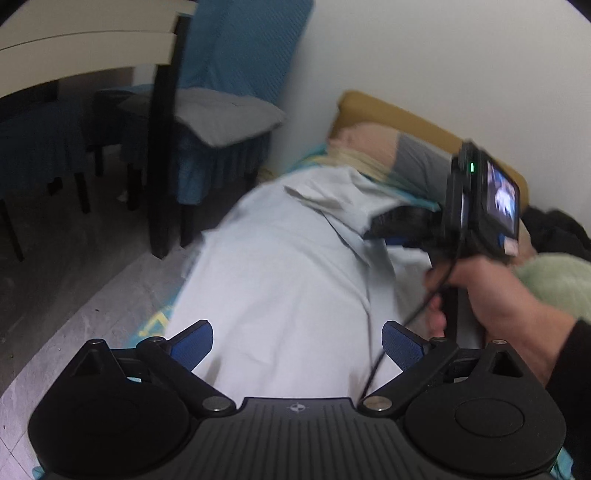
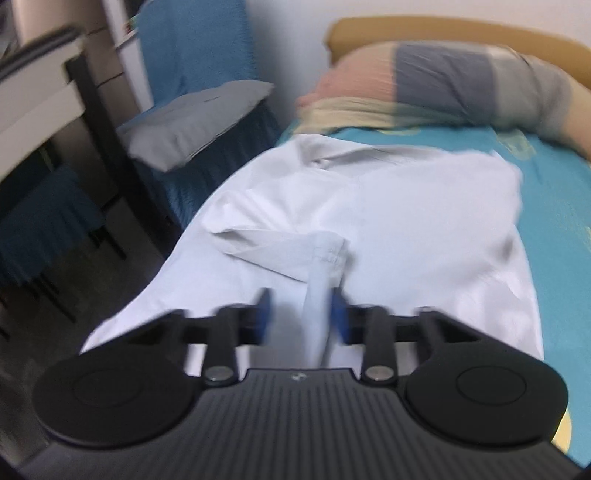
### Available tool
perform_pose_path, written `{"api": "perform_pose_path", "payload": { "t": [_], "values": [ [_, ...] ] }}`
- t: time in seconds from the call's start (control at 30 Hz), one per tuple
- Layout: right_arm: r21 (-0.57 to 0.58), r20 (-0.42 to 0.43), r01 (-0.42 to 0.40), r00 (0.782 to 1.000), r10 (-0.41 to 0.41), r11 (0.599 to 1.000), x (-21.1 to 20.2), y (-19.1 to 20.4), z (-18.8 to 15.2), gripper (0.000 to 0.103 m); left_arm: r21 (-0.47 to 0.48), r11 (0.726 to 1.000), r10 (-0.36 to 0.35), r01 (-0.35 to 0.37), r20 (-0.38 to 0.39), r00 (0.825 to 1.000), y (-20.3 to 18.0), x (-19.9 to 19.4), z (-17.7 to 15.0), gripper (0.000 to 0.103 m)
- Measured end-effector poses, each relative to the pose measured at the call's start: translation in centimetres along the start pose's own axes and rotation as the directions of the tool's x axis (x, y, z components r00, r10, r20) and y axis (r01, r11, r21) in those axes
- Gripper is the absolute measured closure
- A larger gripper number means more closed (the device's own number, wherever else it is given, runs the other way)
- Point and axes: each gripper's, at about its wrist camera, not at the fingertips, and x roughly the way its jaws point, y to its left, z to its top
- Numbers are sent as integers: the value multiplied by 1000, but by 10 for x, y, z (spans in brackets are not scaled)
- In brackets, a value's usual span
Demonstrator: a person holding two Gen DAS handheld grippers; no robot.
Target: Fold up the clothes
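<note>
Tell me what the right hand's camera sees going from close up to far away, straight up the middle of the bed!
right gripper pinching a sleeve cuff → white shirt spread flat → shirt collar → teal bedsheet → striped pillow → tan headboard → white wall

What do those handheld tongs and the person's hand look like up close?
Both are matte black plastic. The left tongs have a ribbed central plate with a small round emblem, two round discs, silver pivot pins and blue pads. The right tongs match; from the left view they carry a small lit screen, a green light and a black cable. The right hand is bare, with a black sleeve.
</note>
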Motion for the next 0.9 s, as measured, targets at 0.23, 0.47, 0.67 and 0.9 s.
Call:
{"api": "perform_pose_path", "payload": {
  "t": [0.23, 0.47, 0.67, 0.9],
  "values": [
    [-228, -13, -145, 989, 146, 963, -4, 66, 9, 97, -187, 982, 52, -34, 96, 994, 39, -25, 12, 4],
    [-416, -174, -226, 970, 167, 881, 9, 125, 7, 44, -255, 965, 82, -53, 106, 991, 53, -34, 14, 4],
    [-560, -223, -245, 965, 141, 791, 43, 190, 10, 23, -298, 940, 200, -168, 78, 977, 62, -33, 10, 4],
    [-784, -380, -292, 924, -52, 548, 112, 267, -27, 23, -417, 846, 388, -331, 57, 920, 85, -36, 6, 3]
  ]
}}
